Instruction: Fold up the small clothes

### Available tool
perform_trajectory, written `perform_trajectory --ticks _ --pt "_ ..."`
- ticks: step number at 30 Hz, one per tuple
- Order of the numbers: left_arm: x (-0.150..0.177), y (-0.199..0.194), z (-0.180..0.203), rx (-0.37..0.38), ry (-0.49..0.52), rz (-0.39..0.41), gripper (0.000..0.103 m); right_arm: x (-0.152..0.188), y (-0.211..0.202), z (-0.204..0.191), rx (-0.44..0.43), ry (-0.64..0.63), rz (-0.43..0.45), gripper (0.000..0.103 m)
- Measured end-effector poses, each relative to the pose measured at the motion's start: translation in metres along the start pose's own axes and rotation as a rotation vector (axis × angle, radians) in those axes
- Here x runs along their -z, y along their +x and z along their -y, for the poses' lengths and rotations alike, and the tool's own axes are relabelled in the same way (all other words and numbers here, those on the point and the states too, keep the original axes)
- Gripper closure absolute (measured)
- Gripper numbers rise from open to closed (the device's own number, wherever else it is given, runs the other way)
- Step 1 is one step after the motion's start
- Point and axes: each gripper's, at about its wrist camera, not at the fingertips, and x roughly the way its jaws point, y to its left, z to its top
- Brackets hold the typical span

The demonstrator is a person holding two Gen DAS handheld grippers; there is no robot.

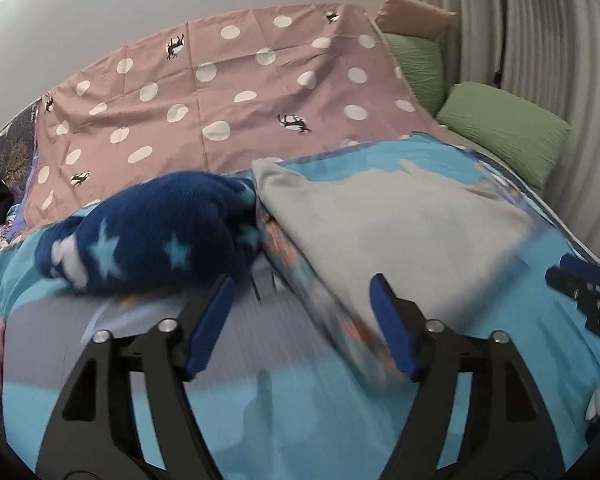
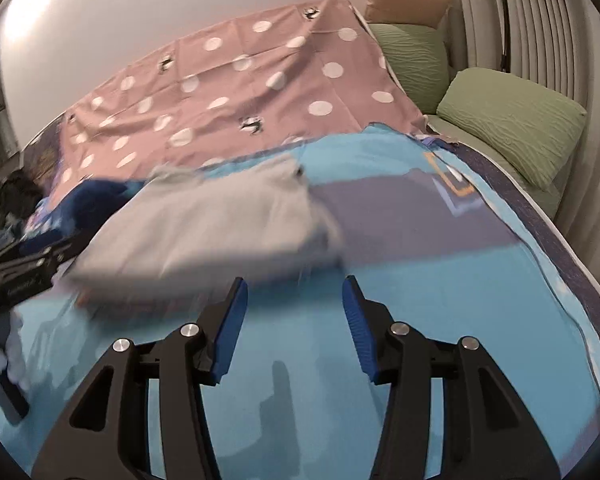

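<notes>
While your left gripper [image 1: 304, 320] and right gripper [image 2: 294, 320] hung wide and empty, the grey garment [image 1: 400, 232] lay at twelve o'clock on the blue sheet [image 2: 440, 300]; folding seemingly awaited your next grasp of an edge.

Grey garment [image 1: 412, 232]: near edge is smeared by motion blur in both views; the patterned layer under it is too blurred to be read.
Blue starred fleece [image 1: 152, 236]: outline is softened by blur; in the right wrist view it is mostly hidden behind the grey garment.
Right hand-held gripper [image 1: 580, 292]: cut off by the left wrist view's right edge; finger spacing cannot be judged there.
Dark heap [image 2: 16, 196]: too small and dim to be identified.
Tan pillow [image 2: 404, 2]: lower part is covered by a green pillow [image 2: 412, 60].
</notes>
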Motion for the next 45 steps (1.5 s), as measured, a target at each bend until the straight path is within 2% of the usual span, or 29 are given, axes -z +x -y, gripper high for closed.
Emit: perform_trajectory --ticks 1,5,10,11,14,15,17,19,21,24,28,32,34,37,45 --pt "0.006 -0.011 0.004 -0.004 0.009 0.003 0.022 0.010 -0.013 0.000 -0.018 -0.006 -0.002 0.050" --pt "0.040 -0.077 0.020 -0.003 0.031 0.037 0.017 0.055 -0.072 -0.003 -0.061 0.003 0.008 0.047" --pt "0.075 -0.148 0.020 0.084 -0.053 0.037 0.014 0.101 -0.128 -0.001 -0.030 0.037 -0.016 0.046" --pt "0.082 -0.165 0.022 0.085 -0.049 0.053 0.012 0.108 -0.138 -0.002 -0.024 0.035 -0.013 0.046" --pt "0.100 -0.209 0.031 0.021 -0.003 0.118 0.006 0.124 -0.175 -0.015 0.003 -0.003 0.029 0.046" --pt "0.104 -0.222 0.033 0.007 0.002 0.137 0.005 0.128 -0.187 -0.022 0.012 -0.022 0.048 0.045" --pt "0.113 -0.246 0.036 0.019 -0.008 0.162 0.004 0.131 -0.207 -0.031 0.034 -0.036 0.093 0.037" --pt "0.121 -0.269 0.039 0.047 -0.028 0.173 0.002 0.135 -0.235 -0.042 0.076 -0.023 0.185 0.017" --pt "0.126 -0.288 0.044 0.051 -0.039 0.193 0.002 0.138 -0.263 -0.050 0.111 0.014 0.302 0.010" --pt "0.137 -0.311 0.050 0.057 -0.047 0.231 0.002 0.140 -0.288 -0.056 0.161 0.070 0.400 0.005" --pt "0.150 -0.319 0.055 0.087 -0.055 0.234 0.002 0.139 -0.289 -0.060 0.149 0.086 0.399 0.005" --pt "0.163 -0.314 0.052 0.105 -0.110 0.210 0.002 0.140 -0.280 -0.077 0.156 0.032 0.400 0.005" --pt "0.167 -0.312 0.049 0.092 -0.128 0.196 0.002 0.145 -0.279 -0.086 0.150 0.011 0.390 0.005" --pt "0.173 -0.310 0.048 0.033 -0.141 0.167 0.002 0.150 -0.278 -0.095 0.160 -0.007 0.393 0.005" --pt "0.188 -0.298 0.047 0.009 -0.144 0.210 0.002 0.165 -0.260 -0.095 0.227 -0.030 0.428 0.004"
